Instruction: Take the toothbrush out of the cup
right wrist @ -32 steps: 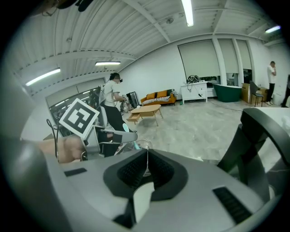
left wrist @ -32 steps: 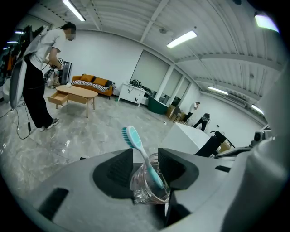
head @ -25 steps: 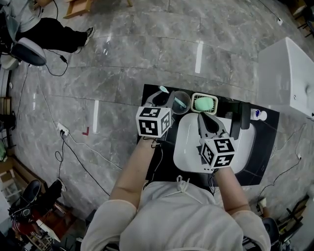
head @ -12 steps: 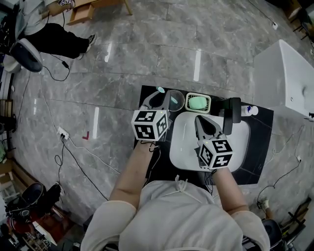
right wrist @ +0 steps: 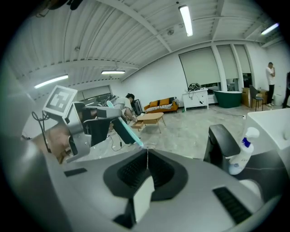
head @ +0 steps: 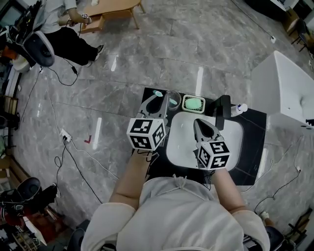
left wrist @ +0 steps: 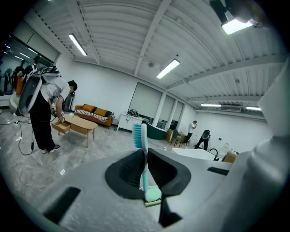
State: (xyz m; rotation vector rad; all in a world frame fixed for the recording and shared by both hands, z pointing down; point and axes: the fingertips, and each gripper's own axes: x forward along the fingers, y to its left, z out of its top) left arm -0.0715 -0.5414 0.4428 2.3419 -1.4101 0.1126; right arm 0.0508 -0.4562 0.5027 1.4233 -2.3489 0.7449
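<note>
Left gripper view shows the left gripper's (head: 157, 101) dark pads (left wrist: 124, 172) pinching the toothbrush (left wrist: 143, 138) by its teal handle. The blue bristle head stands upright above the fingertips and the handle's butt sits low between them. Head view places it just left of the clear cup (head: 172, 100). The right gripper (right wrist: 146, 156) hangs over the white sink (head: 235, 132), pressed together on nothing.

Floor (head: 162, 54): grey marble tile. Low wooden table (head: 110, 7), upper left of head view. Sofa (left wrist: 93, 112): orange, far wall. Ceiling (left wrist: 113, 27): white, ribbed; strip lights (left wrist: 168, 69) lit.
</note>
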